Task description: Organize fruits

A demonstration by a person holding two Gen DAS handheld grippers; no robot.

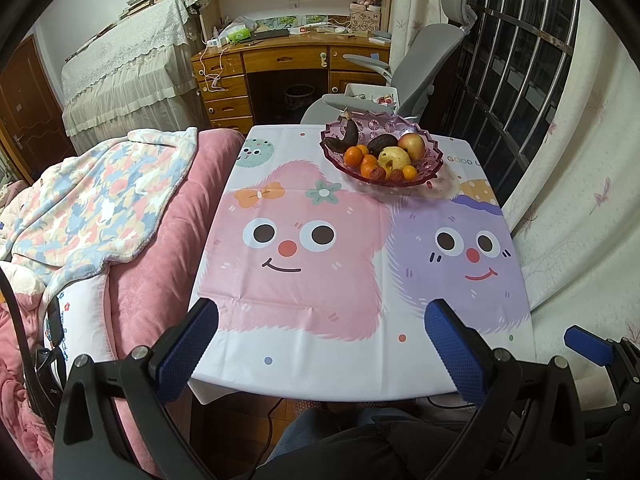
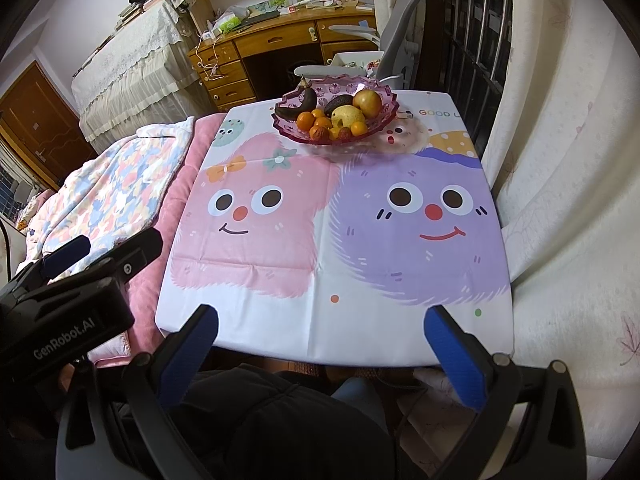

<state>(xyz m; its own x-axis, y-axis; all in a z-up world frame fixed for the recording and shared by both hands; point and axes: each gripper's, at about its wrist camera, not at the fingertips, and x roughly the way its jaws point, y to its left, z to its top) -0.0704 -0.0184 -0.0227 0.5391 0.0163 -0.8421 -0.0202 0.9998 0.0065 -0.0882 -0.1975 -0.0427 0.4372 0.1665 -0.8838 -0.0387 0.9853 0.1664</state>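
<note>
Both tongs, left gripper [image 1: 320,344] and right gripper [image 2: 322,344], hang wide open at the lower frame edge, holding nothing, presumably staged for a reach. All fruit sits in the pink glass bowl [image 1: 424,174] at upper centre, on the far end of the tablecloth [image 1: 312,364]: dark banana [image 1: 346,136], avocado [image 1: 382,144], apple [image 1: 412,146], pear [image 1: 394,158], oranges [image 1: 354,157].

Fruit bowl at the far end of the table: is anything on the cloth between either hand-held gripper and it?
Nothing visible. The tablecloth lies bare between the left hand-held gripper and right hand-held gripper, both open at the near edge, and the fruit bowl.
</note>
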